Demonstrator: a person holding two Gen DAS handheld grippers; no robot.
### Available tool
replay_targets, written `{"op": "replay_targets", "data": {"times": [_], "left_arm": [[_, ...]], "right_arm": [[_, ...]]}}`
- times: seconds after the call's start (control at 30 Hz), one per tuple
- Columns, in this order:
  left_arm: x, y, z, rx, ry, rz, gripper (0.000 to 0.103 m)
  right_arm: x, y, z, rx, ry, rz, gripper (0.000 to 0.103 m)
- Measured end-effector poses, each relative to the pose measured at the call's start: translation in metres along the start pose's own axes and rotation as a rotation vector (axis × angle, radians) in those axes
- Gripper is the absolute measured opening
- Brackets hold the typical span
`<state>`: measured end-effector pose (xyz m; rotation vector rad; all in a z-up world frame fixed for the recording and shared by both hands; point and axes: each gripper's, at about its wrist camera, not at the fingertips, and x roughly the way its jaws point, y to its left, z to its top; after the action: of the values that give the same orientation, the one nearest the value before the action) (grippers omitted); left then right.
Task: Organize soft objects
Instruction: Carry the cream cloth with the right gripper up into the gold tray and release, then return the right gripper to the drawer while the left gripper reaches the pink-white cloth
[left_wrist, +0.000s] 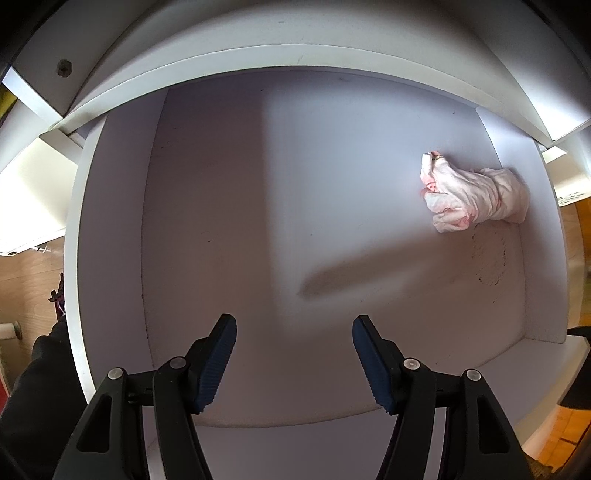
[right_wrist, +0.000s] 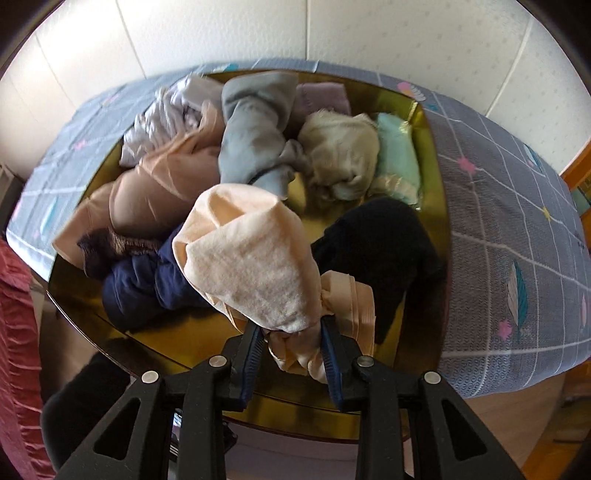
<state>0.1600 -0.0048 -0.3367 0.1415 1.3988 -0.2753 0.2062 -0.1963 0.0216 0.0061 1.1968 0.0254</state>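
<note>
So far: one pale pink bundle lies in the white drawer, far ahead and to the right of the left gripper; this reads as an early stage.
Left to do: the gold tray on the bed holds many more rolled pieces, among them a tan roll, a grey-blue roll, a navy roll, a black piece, a mint piece and a cream one.
In hand: the peach bundle is pinched at its knotted end by the right gripper, its bulk rising ahead of the fingers over the tray.
Left fingers: spread wide, holding nothing.
Left pose: pointed down into the drawer, over bare floor.
Right pose: angled down at the tray's near edge, the bundle seemingly lifted.
Next, likely: carry the peach bundle to the drawer.
</note>
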Motion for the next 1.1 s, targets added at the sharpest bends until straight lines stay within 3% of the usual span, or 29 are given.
{"op": "replay_targets", "data": {"times": [0.2,0.47,0.83,0.97,1.1], "left_arm": [[-0.002,0.004,-0.004,-0.002,-0.004,0.002,0.066],[-0.006,0.007,-0.008,-0.001,-0.014,0.010,0.071],[-0.006,-0.012,-0.008,0.077,-0.057,0.010,0.071],[-0.025,-0.022,-0.006,0.103,-0.100,0.009,0.071],[-0.029,-0.025,-0.010,0.148,-0.147,0.006,0.071]], "right_arm": [[0.014,0.000,0.009,-0.002,-0.012,0.002,0.038],[-0.015,-0.023,-0.009,0.076,-0.102,0.087,0.043],[-0.054,-0.060,-0.080,0.136,-0.273,0.092,0.043],[-0.040,-0.072,-0.124,0.161,-0.231,0.082,0.044],[0.012,-0.085,-0.172,0.219,-0.075,0.067,0.044]]}}
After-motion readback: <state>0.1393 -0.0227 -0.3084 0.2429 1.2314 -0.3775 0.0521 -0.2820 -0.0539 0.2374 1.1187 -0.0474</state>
